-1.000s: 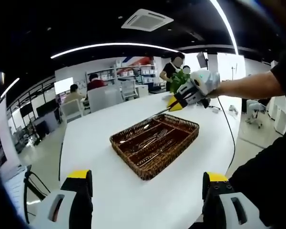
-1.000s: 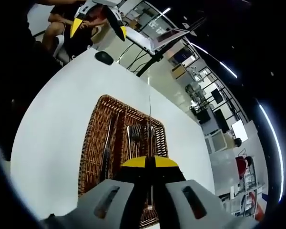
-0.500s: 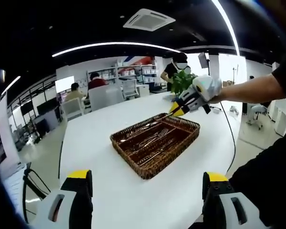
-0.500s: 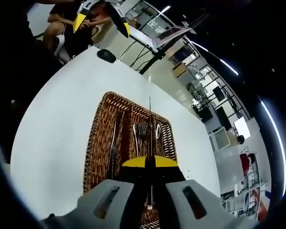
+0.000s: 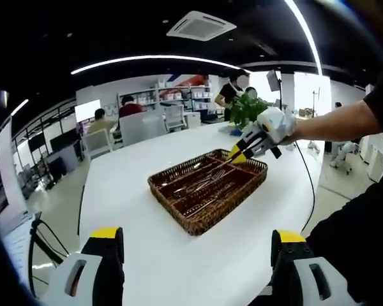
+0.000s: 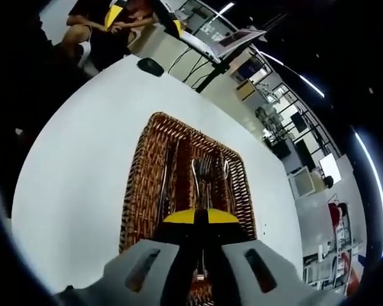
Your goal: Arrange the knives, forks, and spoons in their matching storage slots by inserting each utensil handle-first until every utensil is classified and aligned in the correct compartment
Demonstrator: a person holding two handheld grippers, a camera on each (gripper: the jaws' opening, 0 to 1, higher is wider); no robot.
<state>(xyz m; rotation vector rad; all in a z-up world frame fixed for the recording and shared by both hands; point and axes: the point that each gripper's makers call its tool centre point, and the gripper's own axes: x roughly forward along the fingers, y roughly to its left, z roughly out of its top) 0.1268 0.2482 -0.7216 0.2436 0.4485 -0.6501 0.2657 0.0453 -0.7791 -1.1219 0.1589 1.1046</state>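
The brown woven wicker tray (image 5: 207, 190) with long dividers sits near the middle of the round white bench (image 5: 140, 255), bare bench top on every side of it. In the right gripper view the tray (image 6: 150, 185) lies lengthwise ahead, with a wide white margin to its left and a narrower one to its right before the bench edge (image 6: 268, 185). A small dark oval object (image 6: 151, 66) lies on the bench well beyond the tray's far end. Silver forks (image 6: 201, 171) lie in a middle slot, a long silver utensil (image 6: 166, 185) in the slot to their left; which kind it is cannot be told.

The left tongs (image 5: 195, 264) stand wide apart, yellow-tipped, holding nothing, over the near bench edge and well short of the tray. The right tongs (image 6: 200, 217) are closed, tips together, on a thin silver utensil handle (image 6: 200, 271) seen between the grey finger bodies. In the left gripper view the right tongs (image 5: 237, 153) hang at the tray's far right corner, the slim silver utensil (image 5: 220, 167) slanting down into the tray.

Compared with a second ago, the right tongs are lower and nearer the tray, and the utensil's free end now lies inside the rim. The left tongs are as wide as before.
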